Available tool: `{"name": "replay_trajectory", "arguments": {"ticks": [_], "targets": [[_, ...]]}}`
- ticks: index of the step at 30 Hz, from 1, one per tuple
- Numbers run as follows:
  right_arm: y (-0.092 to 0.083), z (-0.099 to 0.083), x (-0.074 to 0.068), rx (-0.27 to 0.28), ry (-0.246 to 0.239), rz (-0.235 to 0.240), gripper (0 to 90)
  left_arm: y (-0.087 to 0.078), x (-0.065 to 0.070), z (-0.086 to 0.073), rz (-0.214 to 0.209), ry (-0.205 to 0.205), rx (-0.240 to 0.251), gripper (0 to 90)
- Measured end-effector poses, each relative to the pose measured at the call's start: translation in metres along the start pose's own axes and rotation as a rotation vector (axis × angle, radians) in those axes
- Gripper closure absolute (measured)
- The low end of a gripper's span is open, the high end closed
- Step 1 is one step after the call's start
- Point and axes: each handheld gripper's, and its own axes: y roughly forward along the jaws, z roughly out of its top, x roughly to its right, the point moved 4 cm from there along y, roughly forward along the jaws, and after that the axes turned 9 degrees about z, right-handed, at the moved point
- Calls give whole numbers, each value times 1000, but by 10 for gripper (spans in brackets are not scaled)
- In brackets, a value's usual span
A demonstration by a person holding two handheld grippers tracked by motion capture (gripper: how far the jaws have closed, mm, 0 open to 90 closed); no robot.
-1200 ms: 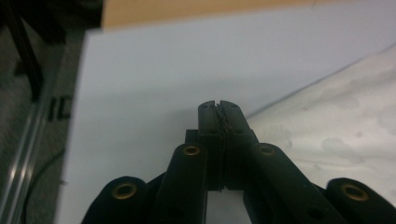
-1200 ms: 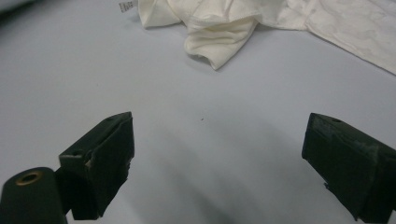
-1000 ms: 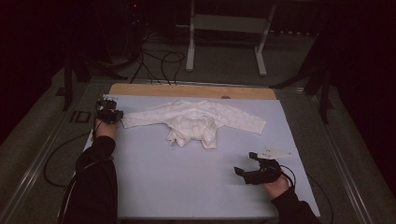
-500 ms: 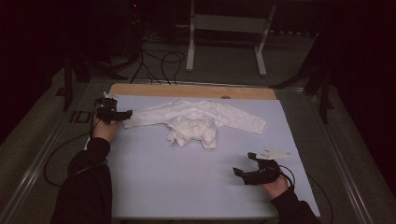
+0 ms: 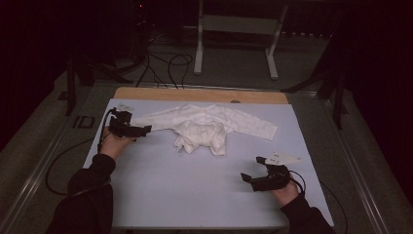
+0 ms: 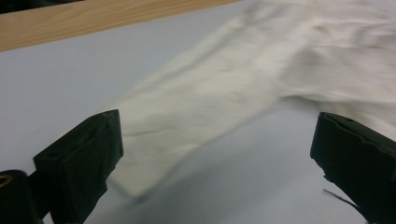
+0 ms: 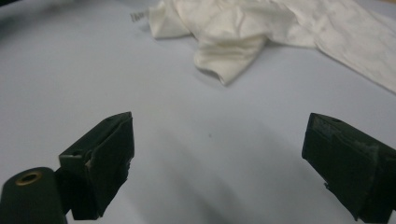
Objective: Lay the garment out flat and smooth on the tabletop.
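A pale blue tabletop [image 5: 160,190] with a wooden strip [image 5: 199,94] along its far edge carries a crumpled white garment [image 5: 204,127], sleeves spread out to either side.

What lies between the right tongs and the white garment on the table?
Nothing: in the right gripper view, bare pale-blue table cover runs from the open right tongs up to the crumpled white garment. The high view shows the same gap.

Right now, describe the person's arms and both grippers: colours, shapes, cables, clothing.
Both forearms wear dark long sleeves. The left gripper and right gripper are black, each with two blocky black jaws. The right carries a pale grey three-cornered plate. A black cable trails from the left gripper.
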Motion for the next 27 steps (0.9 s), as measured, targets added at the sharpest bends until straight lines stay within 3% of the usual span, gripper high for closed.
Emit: {"name": "replay_trajectory", "arguments": {"ticks": [3,9,10,11,14,17,18,20,24,25,27], "targets": [[5,9,-1,-16,-43,-1,93,-7,22,0,-57,47,23,2],[21,29,-3,-20,-55,24,93,-17,70,1,-163,154,40,5],[24,31,-3,-24,-56,33,93,-17,70,1,-163,154,40,20],[28,34,-2,-25,-62,41,93,-18,87,1,-201,185,44,32],[42,38,-4,-56,-72,59,93,-16,109,-1,-237,232,44,85],[58,40,-7,-90,-80,67,94,-10,127,-7,-252,280,27,153],[58,40,-7,-90,-80,67,94,-10,127,-7,-252,280,27,169],[74,41,-6,-134,-117,49,161,-2,141,-15,-263,324,12,220],[87,42,-4,-165,-141,33,243,5,151,-19,-254,364,-1,334],[94,43,0,-185,-146,19,306,11,157,-21,-243,383,-17,343],[98,43,1,-199,-147,6,321,15,159,-22,-232,400,-25,366]]}}
